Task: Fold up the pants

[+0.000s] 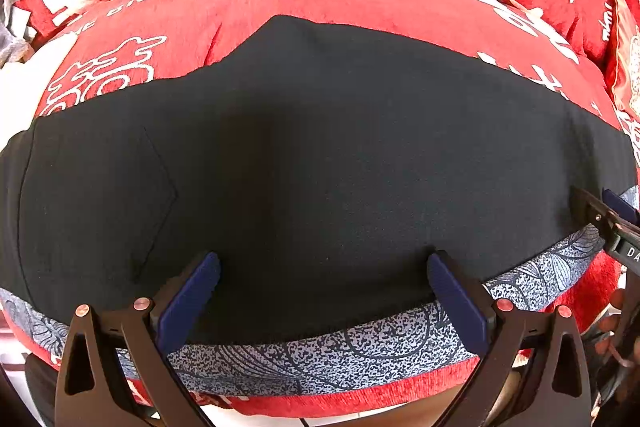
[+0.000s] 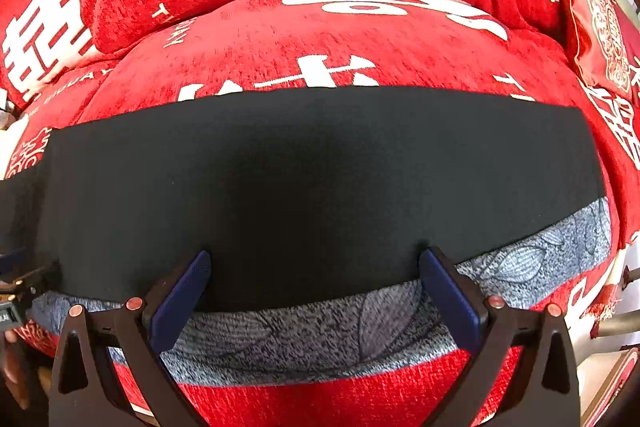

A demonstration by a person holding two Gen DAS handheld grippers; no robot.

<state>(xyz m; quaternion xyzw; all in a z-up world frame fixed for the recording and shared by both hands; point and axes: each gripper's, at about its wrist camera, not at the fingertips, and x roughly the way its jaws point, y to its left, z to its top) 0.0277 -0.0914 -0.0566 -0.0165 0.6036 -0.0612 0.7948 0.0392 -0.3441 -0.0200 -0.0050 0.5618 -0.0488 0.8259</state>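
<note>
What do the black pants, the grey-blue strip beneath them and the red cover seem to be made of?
Black pants: smooth matte woven cloth, probably; flat, no sheen, a stitched pocket outline.
Grey-blue leaf-patterned strip: speckled, knit-like printed fabric, though it is unclear whether it belongs to the pants.
Red cover with white lettering: fuzzy, chenille-like pile.

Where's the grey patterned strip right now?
The grey patterned strip runs along the near edge of the black pants, between them and the red cushion; both views show it just behind the open tongs.
</note>
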